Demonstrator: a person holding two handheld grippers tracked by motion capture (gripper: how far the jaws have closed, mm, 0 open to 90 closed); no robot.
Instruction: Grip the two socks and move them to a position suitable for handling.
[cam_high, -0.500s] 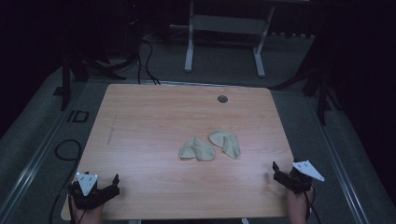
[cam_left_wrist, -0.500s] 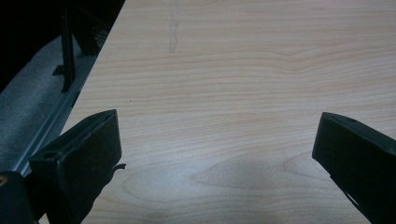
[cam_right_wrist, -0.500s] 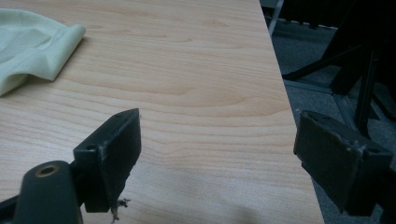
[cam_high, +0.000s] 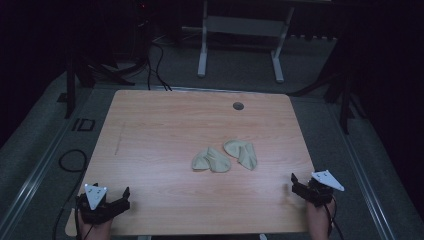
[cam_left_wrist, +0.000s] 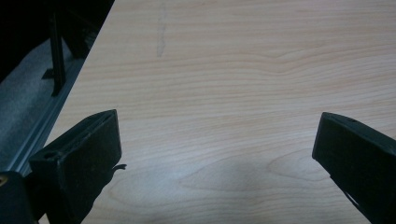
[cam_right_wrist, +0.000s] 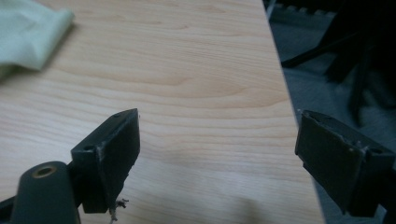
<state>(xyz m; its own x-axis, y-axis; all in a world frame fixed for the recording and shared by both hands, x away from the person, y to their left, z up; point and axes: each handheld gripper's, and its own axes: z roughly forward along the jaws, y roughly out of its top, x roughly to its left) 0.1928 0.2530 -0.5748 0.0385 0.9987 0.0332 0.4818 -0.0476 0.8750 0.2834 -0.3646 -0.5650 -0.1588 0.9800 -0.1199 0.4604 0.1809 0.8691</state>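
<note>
A wooden table (cam_high: 165, 130) stands on grey carpet (cam_high: 235, 65) in a dark room.

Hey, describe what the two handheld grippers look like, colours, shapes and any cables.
Both are black two-jaw tools. The left gripper and the right gripper each carry a pale grey three-cornered plate on top. Up close, the jaws are thick, blocky black slabs with flat inner faces and small screw holes. A thin dark cable trails from each toward the table's near edge. No sleeves can be made out.
</note>
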